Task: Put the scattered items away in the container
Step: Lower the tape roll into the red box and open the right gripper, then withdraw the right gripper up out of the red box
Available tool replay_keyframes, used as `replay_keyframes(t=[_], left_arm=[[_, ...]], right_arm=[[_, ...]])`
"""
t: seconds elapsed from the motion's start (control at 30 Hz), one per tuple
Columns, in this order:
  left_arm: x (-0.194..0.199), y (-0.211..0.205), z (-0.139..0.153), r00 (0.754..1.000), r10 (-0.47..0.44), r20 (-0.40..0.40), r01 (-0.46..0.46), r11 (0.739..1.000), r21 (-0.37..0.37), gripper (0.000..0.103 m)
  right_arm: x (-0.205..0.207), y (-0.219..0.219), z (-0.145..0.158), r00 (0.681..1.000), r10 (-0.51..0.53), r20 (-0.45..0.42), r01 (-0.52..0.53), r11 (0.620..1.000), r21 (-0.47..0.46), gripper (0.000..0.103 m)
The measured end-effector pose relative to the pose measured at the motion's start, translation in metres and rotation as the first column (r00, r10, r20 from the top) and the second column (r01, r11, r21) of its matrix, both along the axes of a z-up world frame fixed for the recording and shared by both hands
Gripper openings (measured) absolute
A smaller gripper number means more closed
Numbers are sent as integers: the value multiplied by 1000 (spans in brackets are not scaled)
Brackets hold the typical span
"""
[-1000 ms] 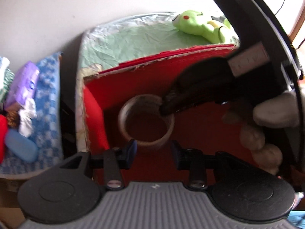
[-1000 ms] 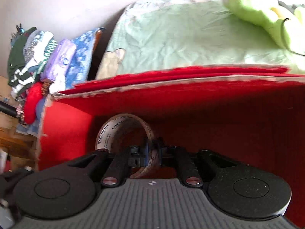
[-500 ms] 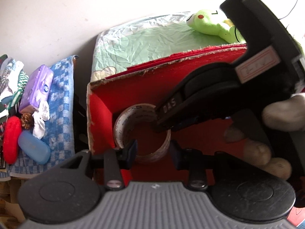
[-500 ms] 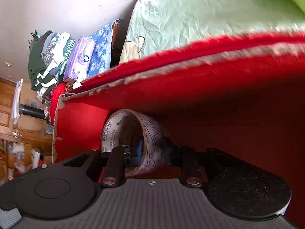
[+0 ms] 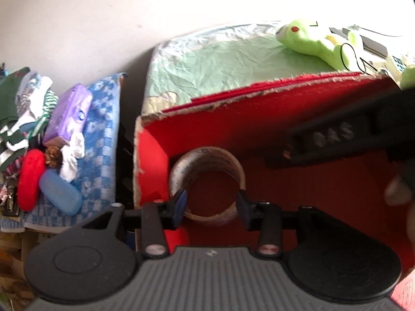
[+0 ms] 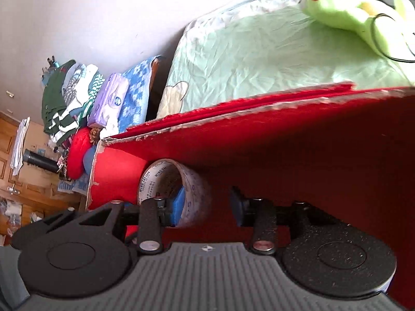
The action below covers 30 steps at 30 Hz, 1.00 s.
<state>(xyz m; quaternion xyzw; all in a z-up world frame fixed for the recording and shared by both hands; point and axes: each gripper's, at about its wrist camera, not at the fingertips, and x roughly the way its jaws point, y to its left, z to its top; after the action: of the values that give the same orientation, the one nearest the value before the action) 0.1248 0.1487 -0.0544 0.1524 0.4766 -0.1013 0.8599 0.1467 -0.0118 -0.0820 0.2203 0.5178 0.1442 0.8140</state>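
One tape roll (image 5: 206, 181) lies in my red box (image 5: 259, 129).
Both grippers' fingers are opening; my right gripper (image 6: 208, 203) straddles its wall, pads clear.

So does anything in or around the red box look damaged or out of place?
The red box's top rim is ragged, with red facing peeled to pale card along the back edge and left corner. The tape roll sits inside normally. Nothing is spilled.

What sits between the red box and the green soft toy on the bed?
Only rumpled pale green bedsheet lies between the red box and the green soft toy; the right wrist view shows it best.
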Motion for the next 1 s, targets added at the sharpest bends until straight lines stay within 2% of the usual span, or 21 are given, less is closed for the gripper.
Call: replay_keyframes(t=[0.13, 0.3, 0.53, 0.7, 0.93, 1.0], left_arm=[[3, 2, 2, 999, 43, -13, -44, 999, -22, 51], [-3, 0, 2, 999, 40, -24, -41, 999, -31, 51], [-14, 4, 5, 997, 80, -17, -80, 996, -38, 52], [-24, 10, 7, 997, 80, -10, -81, 995, -52, 63], [-45, 15, 16, 999, 53, -5, -53, 996, -69, 68], [-50, 16, 19, 999, 45, 16, -44, 997, -66, 78]], right_arm=[[-12, 0, 3, 999, -36, 15, 36, 999, -28, 43], [-31, -9, 12, 994, -83, 70, 90, 991, -97, 43], [-53, -9, 13, 986, -136, 96, 148, 980, -136, 45], [-68, 1, 9, 981, -159, 114, 180, 963, -199, 45], [-91, 7, 8, 968, -209, 137, 236, 945, -228, 46], [-97, 8, 6, 964, -224, 143, 252, 940, -228, 47]])
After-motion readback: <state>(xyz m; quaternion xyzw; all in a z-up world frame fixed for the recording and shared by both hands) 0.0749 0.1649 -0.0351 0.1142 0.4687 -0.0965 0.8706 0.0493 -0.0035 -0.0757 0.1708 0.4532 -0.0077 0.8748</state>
